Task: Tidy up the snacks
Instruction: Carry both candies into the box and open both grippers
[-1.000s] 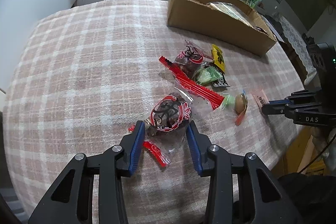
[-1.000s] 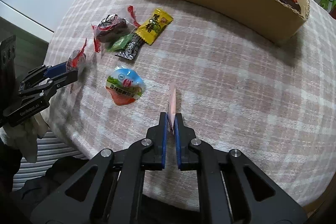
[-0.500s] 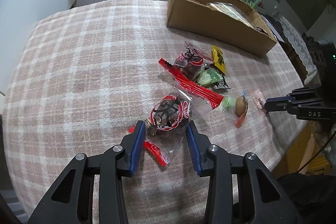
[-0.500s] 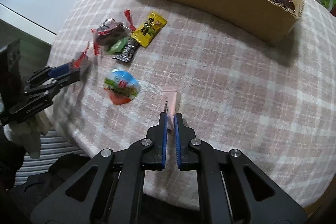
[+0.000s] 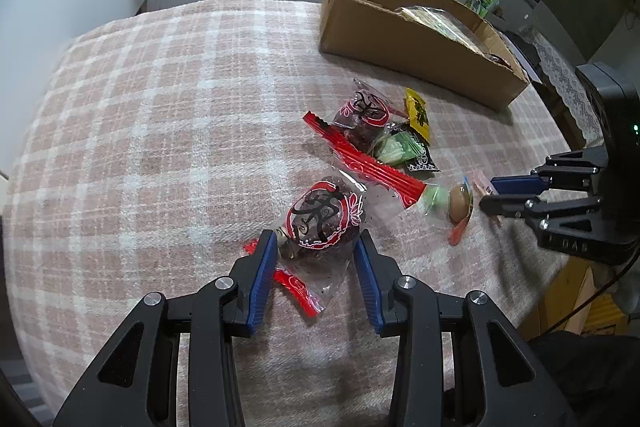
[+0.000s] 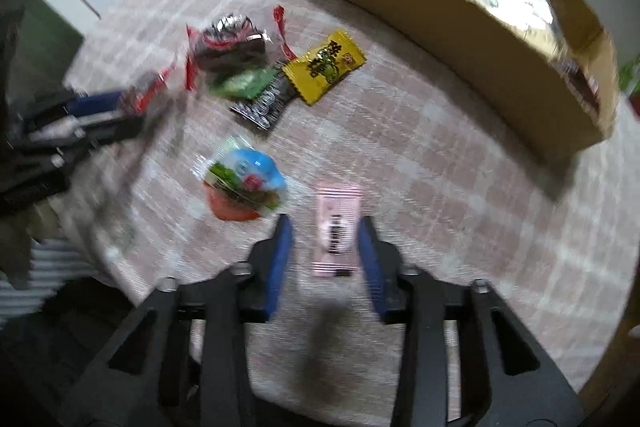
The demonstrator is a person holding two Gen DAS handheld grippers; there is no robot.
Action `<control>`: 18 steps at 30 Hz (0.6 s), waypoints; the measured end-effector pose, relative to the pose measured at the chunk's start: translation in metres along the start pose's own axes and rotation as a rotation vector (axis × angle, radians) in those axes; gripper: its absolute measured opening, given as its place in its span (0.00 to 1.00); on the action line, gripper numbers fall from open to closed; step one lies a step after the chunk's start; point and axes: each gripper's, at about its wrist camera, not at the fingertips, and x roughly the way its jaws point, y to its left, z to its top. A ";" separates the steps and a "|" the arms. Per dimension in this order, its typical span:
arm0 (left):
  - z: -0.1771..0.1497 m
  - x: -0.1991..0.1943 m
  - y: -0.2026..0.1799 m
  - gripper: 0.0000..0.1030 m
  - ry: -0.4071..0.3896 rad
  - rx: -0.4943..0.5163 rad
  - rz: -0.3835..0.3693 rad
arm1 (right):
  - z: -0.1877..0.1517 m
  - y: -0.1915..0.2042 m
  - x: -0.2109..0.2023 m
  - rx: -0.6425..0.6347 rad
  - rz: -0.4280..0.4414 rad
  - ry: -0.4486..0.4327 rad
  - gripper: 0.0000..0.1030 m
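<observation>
My left gripper (image 5: 316, 247) is open, its blue pads on either side of a clear packet with a red round label (image 5: 324, 217) that lies on the checked tablecloth. My right gripper (image 6: 326, 231) is open; a pink sachet (image 6: 338, 231) lies flat on the cloth between its fingers. The right gripper also shows in the left wrist view (image 5: 490, 193), with the pink sachet (image 5: 482, 183) at its tips. A cardboard box (image 5: 416, 43) with snacks in it stands at the far side, also in the right wrist view (image 6: 460, 27).
Loose snacks lie mid-table: a second red-label packet (image 5: 362, 113), a long red stick (image 5: 368, 163), a yellow packet (image 6: 324, 65), a green packet (image 6: 246, 83), a jelly cup (image 6: 242, 183). The table edge (image 5: 532, 291) is close behind the right gripper.
My right gripper has opened and let go of the pink sachet, which now lies flat on the cloth. The right wrist view is blurred from motion. The left gripper has barely moved.
</observation>
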 end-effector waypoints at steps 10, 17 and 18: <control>0.007 -0.017 -0.004 0.33 -0.043 -0.013 -0.004 | -0.005 -0.032 -0.026 0.112 0.082 -0.058 0.19; 0.032 -0.032 -0.008 0.33 -0.099 0.004 -0.005 | 0.003 -0.050 -0.061 0.151 0.073 -0.146 0.19; 0.036 -0.034 -0.009 0.33 -0.107 0.009 -0.002 | 0.006 -0.053 -0.065 0.157 0.073 -0.159 0.19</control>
